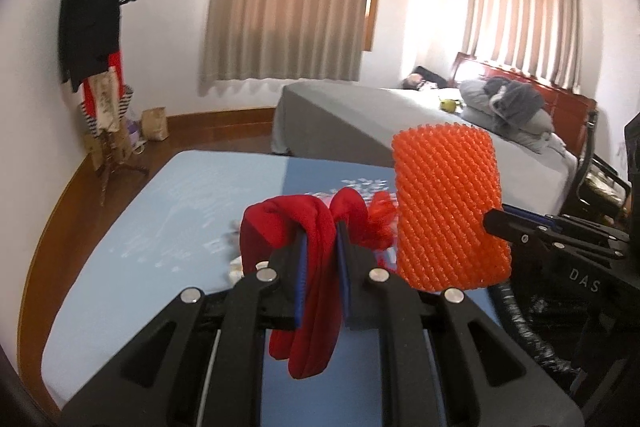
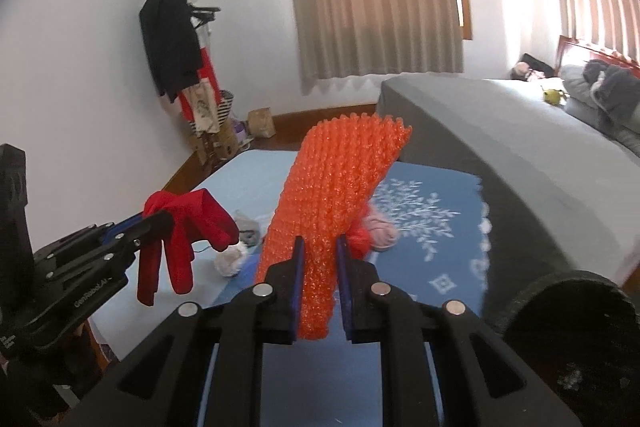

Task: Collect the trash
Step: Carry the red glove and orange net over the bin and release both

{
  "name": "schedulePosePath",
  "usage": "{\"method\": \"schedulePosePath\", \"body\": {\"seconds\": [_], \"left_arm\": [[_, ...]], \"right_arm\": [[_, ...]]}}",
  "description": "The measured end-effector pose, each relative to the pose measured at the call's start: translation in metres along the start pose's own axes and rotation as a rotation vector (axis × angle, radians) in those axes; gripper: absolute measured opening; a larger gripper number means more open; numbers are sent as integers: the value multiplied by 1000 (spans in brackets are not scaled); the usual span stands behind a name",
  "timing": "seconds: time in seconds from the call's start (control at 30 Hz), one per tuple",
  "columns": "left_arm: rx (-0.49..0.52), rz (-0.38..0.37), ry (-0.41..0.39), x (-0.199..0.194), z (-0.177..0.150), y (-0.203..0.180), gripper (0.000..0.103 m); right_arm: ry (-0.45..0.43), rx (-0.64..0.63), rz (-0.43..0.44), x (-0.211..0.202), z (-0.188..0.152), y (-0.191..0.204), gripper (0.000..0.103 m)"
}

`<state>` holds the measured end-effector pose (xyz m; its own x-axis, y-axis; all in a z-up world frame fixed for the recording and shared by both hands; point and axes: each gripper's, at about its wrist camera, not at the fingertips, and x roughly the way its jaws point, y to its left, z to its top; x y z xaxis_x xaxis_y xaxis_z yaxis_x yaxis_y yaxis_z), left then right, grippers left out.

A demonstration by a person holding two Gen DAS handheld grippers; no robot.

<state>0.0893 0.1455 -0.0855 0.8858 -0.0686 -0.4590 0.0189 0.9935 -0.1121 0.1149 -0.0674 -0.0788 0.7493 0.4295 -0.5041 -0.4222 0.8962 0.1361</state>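
My left gripper (image 1: 322, 239) is shut on a limp red cloth (image 1: 316, 291) and holds it above the blue table (image 1: 160, 227). It also shows at the left of the right wrist view (image 2: 160, 223), with the red cloth (image 2: 180, 243) hanging from it. My right gripper (image 2: 319, 247) is shut on an orange foam net sleeve (image 2: 332, 203), held upright above the table. In the left wrist view the right gripper (image 1: 496, 223) comes in from the right, holding the orange sleeve (image 1: 448, 203). More scraps, pink and red (image 2: 376, 231) and grey-white (image 2: 236, 247), lie on the table.
A grey bed (image 1: 360, 115) with bedding stands behind the table. A coat rack (image 1: 100, 39) with dark clothes stands in the left corner, with bags at its foot. A black tube-like object (image 2: 576, 339) sits at the right, close to my right gripper.
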Motion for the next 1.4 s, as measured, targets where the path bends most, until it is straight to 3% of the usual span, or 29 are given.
{"method": "schedulePosePath", "body": {"seconds": [0.23,0.63,0.83,1.2,1.3,1.37,1.4], "left_arm": [[42,-89,-11,2,3,-46,12],[140,-309,13,20,-9,-148,12],[188,-415,42,32,-21,-197,12],[243,-535,123,68,-40,-261,13],[259,-565,149,78,-45,-278,15],[268,-578,167,82,-48,-283,20],[273,-580,177,84,-50,-286,27]], "right_arm": [[-18,46,-86,-31,-6,-40,15],[-12,143,-286,-84,-34,-114,15],[7,189,-378,-102,-50,-149,15],[58,258,-486,-123,-88,-191,15],[71,280,-509,-128,-96,-202,15],[80,293,-524,-131,-102,-209,15],[84,300,-529,-131,-103,-211,15]]}}
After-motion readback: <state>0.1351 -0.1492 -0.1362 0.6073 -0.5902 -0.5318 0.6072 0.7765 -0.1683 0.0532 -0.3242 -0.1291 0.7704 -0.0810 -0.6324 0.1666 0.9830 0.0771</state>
